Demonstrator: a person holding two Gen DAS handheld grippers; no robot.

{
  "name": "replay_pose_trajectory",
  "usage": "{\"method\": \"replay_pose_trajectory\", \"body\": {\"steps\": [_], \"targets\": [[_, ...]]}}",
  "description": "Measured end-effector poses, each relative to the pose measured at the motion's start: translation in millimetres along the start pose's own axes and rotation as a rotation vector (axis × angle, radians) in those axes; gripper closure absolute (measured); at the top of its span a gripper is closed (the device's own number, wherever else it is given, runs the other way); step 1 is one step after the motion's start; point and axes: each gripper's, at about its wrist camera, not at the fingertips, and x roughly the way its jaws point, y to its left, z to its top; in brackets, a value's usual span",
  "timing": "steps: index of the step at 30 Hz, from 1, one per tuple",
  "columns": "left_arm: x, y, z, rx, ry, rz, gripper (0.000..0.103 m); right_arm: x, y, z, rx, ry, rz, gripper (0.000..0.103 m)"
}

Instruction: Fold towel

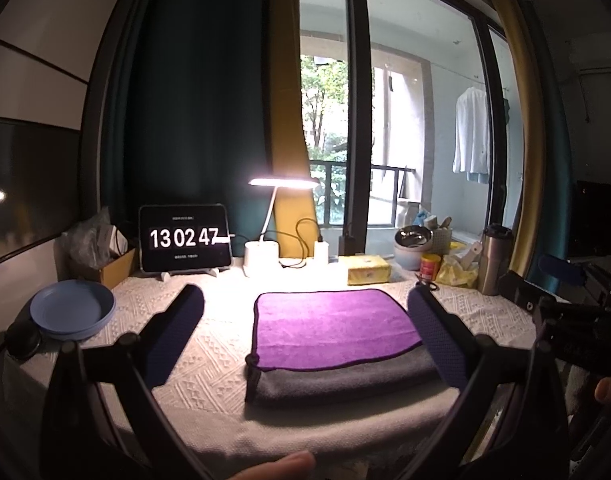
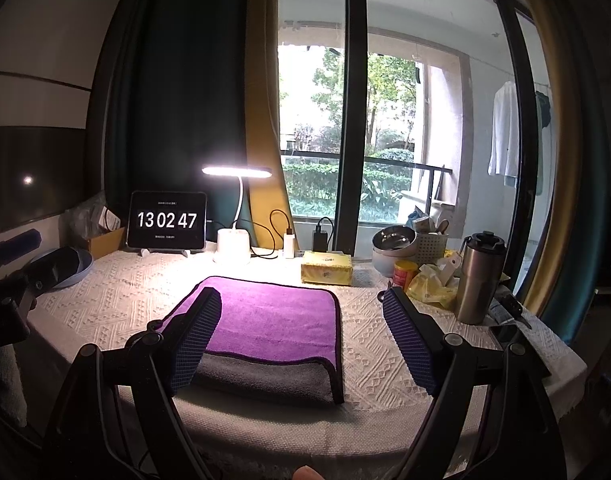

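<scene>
A towel [image 1: 337,328], purple on top and grey beneath, lies folded flat on the white tablecloth [image 1: 217,344]; it also shows in the right wrist view [image 2: 273,328]. My left gripper [image 1: 305,300] is open and empty, held above the table's near edge with its fingers on either side of the towel. My right gripper [image 2: 301,304] is open and empty, its left finger [image 2: 197,336] over the towel's left part. Neither touches the towel.
A blue plate [image 1: 71,312] sits at the left. Along the back stand a clock tablet [image 1: 185,238], a lit desk lamp [image 1: 261,258], a yellow tissue pack [image 1: 367,270], bowls [image 2: 393,240] and a steel tumbler [image 2: 479,280].
</scene>
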Motion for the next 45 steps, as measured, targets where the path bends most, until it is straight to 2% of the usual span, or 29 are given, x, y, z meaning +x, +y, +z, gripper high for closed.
{"method": "replay_pose_trajectory", "body": {"steps": [13, 20, 25, 28, 36, 42, 45], "targets": [[3.1, 1.3, -1.6, 0.004, 0.011, 0.008, 0.001, 2.4, -1.3, -1.5, 0.006, 0.009, 0.0, 0.017], [22.8, 2.9, -6.4, 0.001, 0.08, 0.009, 0.001, 17.2, -3.9, -5.0, 0.012, 0.041, -0.002, 0.017], [47.5, 5.6, -16.5, 0.011, 0.157, 0.023, 0.001, 33.9, -8.8, -10.5, 0.018, 0.082, 0.0, 0.017], [64.5, 12.5, -25.3, -0.017, 0.212, 0.02, 0.001, 46.7, -13.1, -14.8, 0.024, 0.112, 0.006, 0.017], [109.4, 22.3, -48.6, -0.03, 0.333, 0.02, 0.001, 89.8, -27.4, -33.2, 0.051, 0.218, 0.014, 0.017], [146.3, 27.0, -67.3, -0.047, 0.443, 0.006, 0.001, 124.9, -30.0, -52.0, 0.048, 0.318, 0.059, 0.018], [162.5, 29.2, -78.8, -0.05, 0.491, -0.003, 0.002, 141.7, -30.1, -61.9, 0.042, 0.37, 0.088, 0.025]]}}
